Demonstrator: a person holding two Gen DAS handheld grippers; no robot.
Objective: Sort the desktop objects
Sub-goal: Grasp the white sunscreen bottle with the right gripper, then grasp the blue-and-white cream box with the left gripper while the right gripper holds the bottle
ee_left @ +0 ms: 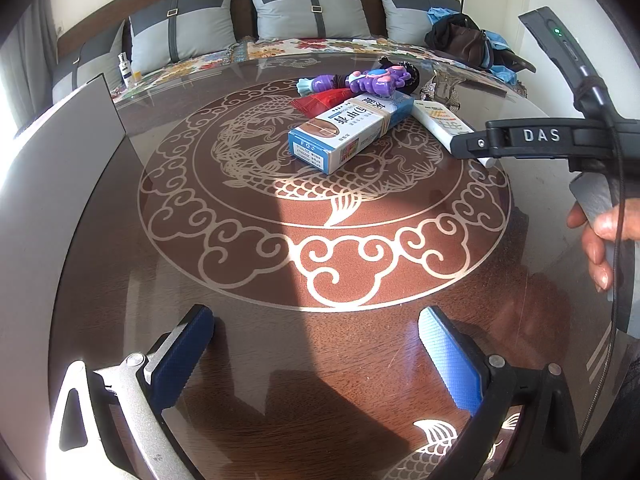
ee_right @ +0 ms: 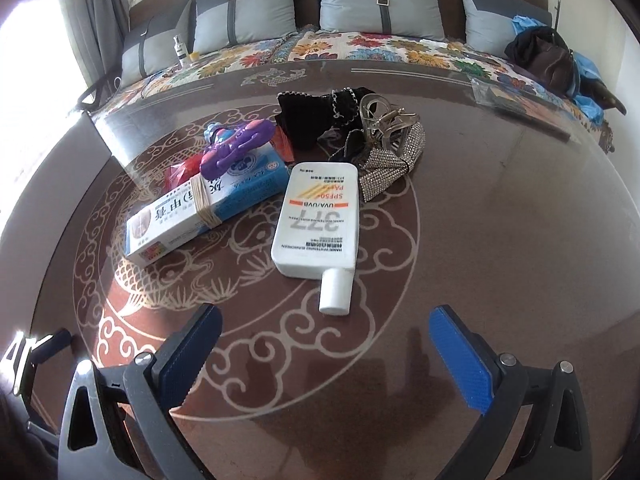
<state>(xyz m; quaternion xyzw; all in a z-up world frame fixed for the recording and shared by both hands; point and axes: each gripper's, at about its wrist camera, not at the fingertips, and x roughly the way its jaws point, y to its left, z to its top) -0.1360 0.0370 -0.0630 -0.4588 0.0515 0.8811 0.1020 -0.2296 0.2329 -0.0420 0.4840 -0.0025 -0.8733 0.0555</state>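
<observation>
The white flat plastic sunscreen bottle [ee_right: 316, 216] lies on its side directly ahead of the right gripper [ee_right: 325, 354], cap end toward the fingers and just beyond their tips, roughly on the centreline between them. Ahead and to the left finger's side lies the blue-and-white cardboard box [ee_right: 208, 208] bound with a rubber band; its far end nearly touches the bottle's shoulder. The purple plastic toy figure [ee_right: 236, 146] rests on the box's far end, with a red wrapper [ee_right: 180, 172] showing beside it. Beyond the bottle, toward the right finger's side, sit the rhinestone-covered hair bow [ee_right: 390, 168], the metal claw clip [ee_right: 384, 120] on top of it, and the black fabric bow [ee_right: 316, 116] further back (contact between these is hard to separate).

Right gripper: blue-padded fingers spread wide, nothing between them, above the glass-topped brown table with a fish pattern [ee_right: 500, 248].

Left gripper [ee_left: 316, 354]: fingers likewise spread wide and empty. The box [ee_left: 352, 132] lies well ahead of its tips, slightly toward its right finger.

A hand [ee_left: 600, 236] grips the right tool's handle at the left view's right edge. A sofa with grey cushions [ee_right: 372, 4] stands behind the table.
</observation>
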